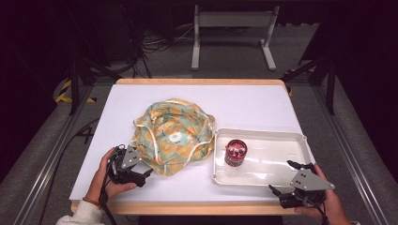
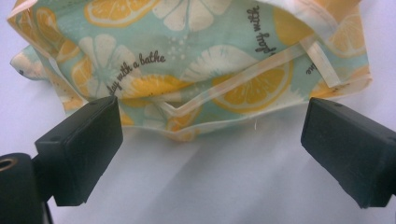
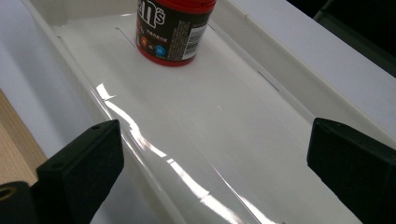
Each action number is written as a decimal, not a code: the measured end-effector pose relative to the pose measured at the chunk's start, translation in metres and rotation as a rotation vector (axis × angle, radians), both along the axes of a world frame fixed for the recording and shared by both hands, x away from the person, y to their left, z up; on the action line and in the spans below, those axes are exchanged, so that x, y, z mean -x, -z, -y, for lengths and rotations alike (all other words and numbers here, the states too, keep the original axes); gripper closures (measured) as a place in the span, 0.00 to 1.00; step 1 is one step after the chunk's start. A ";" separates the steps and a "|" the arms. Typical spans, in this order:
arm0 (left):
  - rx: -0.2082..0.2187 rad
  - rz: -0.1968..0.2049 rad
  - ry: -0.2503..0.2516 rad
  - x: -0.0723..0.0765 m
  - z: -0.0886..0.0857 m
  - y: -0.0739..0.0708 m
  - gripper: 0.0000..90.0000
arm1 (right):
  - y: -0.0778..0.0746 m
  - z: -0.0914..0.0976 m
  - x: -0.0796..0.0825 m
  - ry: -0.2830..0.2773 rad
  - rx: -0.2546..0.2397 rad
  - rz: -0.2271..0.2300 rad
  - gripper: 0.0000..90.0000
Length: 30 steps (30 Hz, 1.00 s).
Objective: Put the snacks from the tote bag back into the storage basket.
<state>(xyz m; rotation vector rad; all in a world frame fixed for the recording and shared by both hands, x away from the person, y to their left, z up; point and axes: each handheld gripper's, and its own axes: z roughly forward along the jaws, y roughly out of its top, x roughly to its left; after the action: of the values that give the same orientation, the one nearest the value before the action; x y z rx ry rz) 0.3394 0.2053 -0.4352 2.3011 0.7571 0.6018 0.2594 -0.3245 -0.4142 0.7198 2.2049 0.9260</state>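
A white table carries a crumpled lemon-print bag near its middle and a white tray just right of it. A red can stands upright in the tray's left part. The left gripper rests at the bag's near-left edge, jaws spread and holding nothing. The right gripper sits at the tray's near-right corner, jaws spread wide and empty.

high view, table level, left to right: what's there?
left gripper → bag → tray with a red jar standing in its left part → right gripper at the tray's near right corner. Both grippers have their jaws apart.
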 end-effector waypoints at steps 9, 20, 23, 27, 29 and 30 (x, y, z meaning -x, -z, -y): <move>0.052 0.006 -0.048 0.011 -0.019 0.005 0.07 | 0.000 0.000 0.000 0.002 0.001 -0.001 0.05; 0.124 -0.004 -0.099 0.020 -0.040 0.010 0.07 | 0.001 -0.001 0.000 -0.001 0.008 -0.004 0.05; 0.152 -0.001 -0.120 0.022 -0.046 0.012 0.07 | 0.001 0.000 0.000 0.000 0.007 -0.004 0.05; 0.188 0.001 -0.141 0.025 -0.054 0.014 0.07 | 0.001 0.000 0.000 0.000 0.006 -0.003 0.05; 0.210 -0.004 -0.141 0.026 -0.054 0.015 0.07 | 0.001 0.000 0.000 0.001 0.006 -0.001 0.05; 0.205 -0.003 -0.143 0.026 -0.055 0.016 0.07 | 0.001 0.000 0.000 0.000 0.005 -0.001 0.05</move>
<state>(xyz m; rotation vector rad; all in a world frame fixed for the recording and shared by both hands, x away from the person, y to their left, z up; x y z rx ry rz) 0.3133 0.2603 -0.4509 2.0733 0.9458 0.5566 0.2592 -0.3244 -0.4149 0.7188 2.2075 0.9195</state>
